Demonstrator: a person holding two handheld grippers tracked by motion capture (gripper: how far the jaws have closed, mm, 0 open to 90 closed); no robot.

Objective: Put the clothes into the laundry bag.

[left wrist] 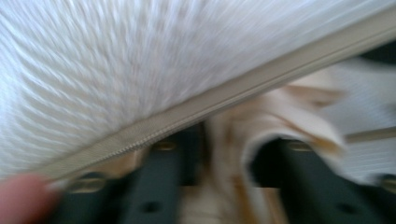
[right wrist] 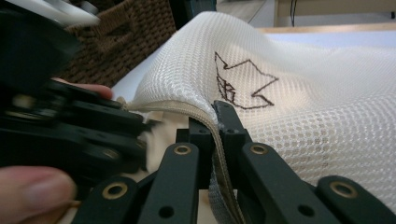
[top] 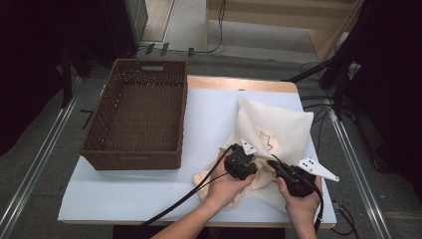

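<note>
A white mesh bag (top: 281, 124) with a dark outline drawing lies on the table's right half. My right gripper (top: 273, 164) is shut on the bag's zipper edge (right wrist: 205, 116) and holds it lifted; its jaws (right wrist: 215, 128) pinch the tape between them. A cream cloth (top: 203, 178) is bunched at the bag's mouth. My left gripper (top: 251, 167) sits right beside the right one, with a fold of the cream cloth (left wrist: 229, 140) squeezed between its jaws under the raised zipper (left wrist: 224, 95). The left gripper view is blurred. The left gripper (right wrist: 135, 135) also appears at the left of the right gripper view.
A brown wicker basket (top: 107, 107) stands open on the table's left half, its wall (right wrist: 126, 32) close behind the bag. The pale blue table top (top: 149, 194) runs wide below the basket. Cables trail off the near edge.
</note>
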